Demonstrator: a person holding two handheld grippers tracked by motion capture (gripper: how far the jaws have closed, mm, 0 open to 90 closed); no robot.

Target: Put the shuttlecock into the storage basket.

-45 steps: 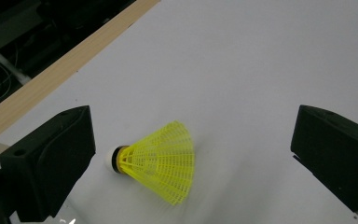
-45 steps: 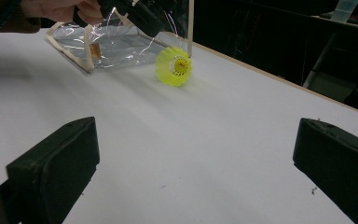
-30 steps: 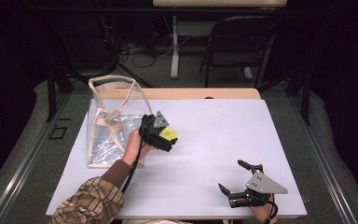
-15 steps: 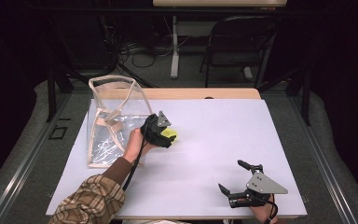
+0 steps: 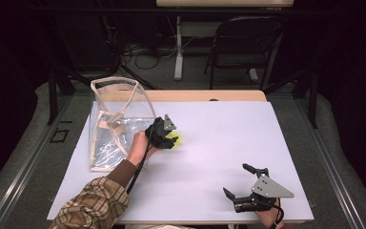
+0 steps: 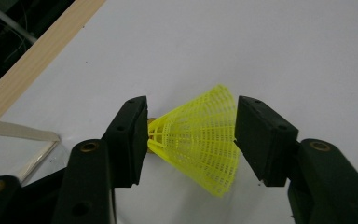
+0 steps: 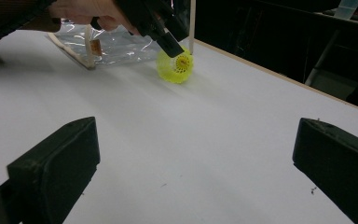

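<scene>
**Left jaws closing around a yellow shuttlecock**

From the high view, the left gripper [image 5: 164,135] sits over a yellow shuttlecock [image 5: 175,138] that lies on the white desk [image 5: 228,138], just beside the right edge of a clear plastic bag [image 5: 116,119] with pale trim. The person's left hand [image 5: 140,145] holds the gripper, a plaid sleeve [image 5: 93,205] trailing back to the near edge. The right gripper [image 5: 240,183] rests well apart, near the desk's front right corner, its jaws spread wide with nothing between them.

In the left gripper view, the shuttlecock [image 6: 200,140] lies on its side between the two black jaws. These jaws have just been closing and stand about half open. The left jaw is at the cork end, touching or nearly so; the right jaw sits against the wide rim of the mesh skirt. Whether they press it yet I cannot tell. A corner of the bag [image 6: 18,144] shows at the lower left.

In the right gripper view, that gripper's own jaws stand far apart over bare desk [image 7: 205,140]. Farther off, the left gripper [image 7: 168,39] is down on the shuttlecock [image 7: 177,65], with the bag [image 7: 112,44] just behind.
</scene>
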